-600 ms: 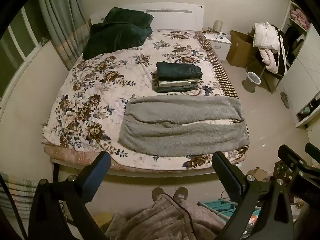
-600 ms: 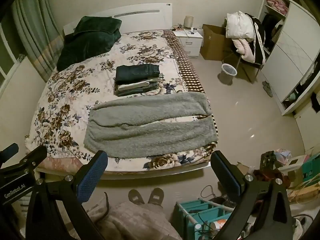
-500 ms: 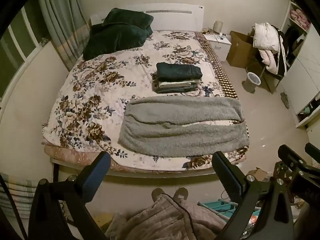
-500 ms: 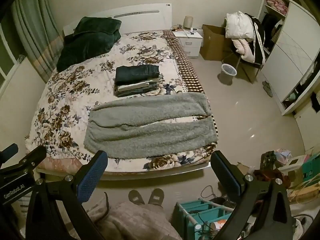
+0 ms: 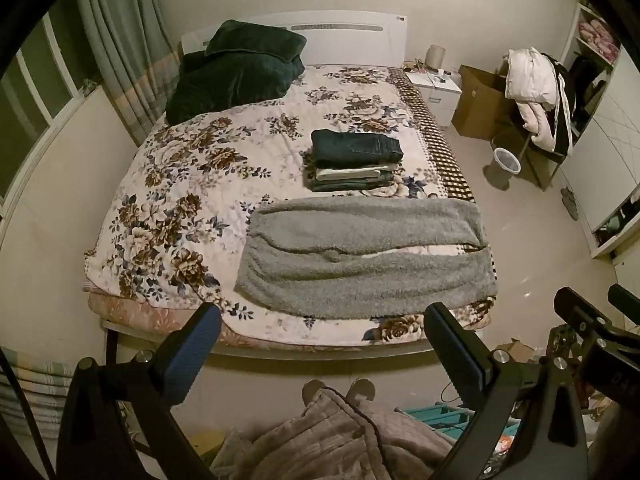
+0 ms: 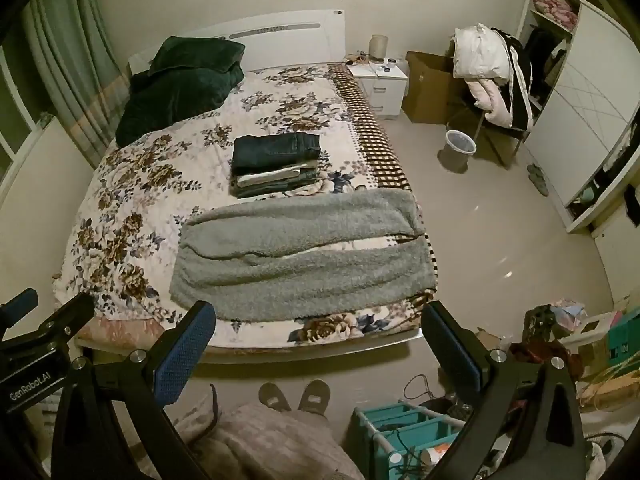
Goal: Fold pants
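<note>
My own body is mostly out of frame: only my shoes (image 6: 294,396) and a quilted robe hem (image 5: 332,440) show at the bottom edge. The far leg of the grey fleece pants (image 5: 368,256) hides the foot of the folded stack (image 5: 356,160). Nightstand (image 6: 382,78) clutter is too small to name. The teal rack (image 6: 400,432) is cut by my right gripper's arm. Shelf contents at the right edge are blurred.

A bed (image 5: 168,184) with a floral cover fills the middle, its white headboard (image 5: 344,40) at the plain wall. Curtains (image 5: 120,52) hang upper left. At the upper right stand a nightstand (image 6: 384,84), a box (image 6: 428,84) and a wardrobe (image 6: 580,112).
</note>
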`<state>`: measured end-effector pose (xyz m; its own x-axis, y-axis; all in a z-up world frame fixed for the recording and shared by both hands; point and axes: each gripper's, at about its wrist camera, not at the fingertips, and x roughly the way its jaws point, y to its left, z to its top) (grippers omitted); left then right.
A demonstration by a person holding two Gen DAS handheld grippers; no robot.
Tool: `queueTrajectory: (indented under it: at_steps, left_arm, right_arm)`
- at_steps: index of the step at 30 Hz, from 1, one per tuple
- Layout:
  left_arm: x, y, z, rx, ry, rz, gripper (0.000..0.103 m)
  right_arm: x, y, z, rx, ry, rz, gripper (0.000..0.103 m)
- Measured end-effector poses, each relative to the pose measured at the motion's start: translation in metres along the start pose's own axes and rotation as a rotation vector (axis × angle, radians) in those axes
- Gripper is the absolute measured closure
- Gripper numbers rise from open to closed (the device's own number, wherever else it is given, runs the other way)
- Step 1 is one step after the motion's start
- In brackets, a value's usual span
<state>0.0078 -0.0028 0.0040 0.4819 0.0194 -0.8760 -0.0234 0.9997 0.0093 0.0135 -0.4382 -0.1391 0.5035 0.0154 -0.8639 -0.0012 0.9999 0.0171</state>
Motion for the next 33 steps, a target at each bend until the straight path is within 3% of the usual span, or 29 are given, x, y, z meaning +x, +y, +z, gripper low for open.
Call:
queueTrajectory:
  at_steps: [33]
  left_arm:
    - [-0.008, -0.013, 0.01, -0.007, -0.008, -0.005, 0.0]
  right_arm:
    - [0.005, 0.001, 0.005, -0.016, 0.013, 0.008, 0.0]
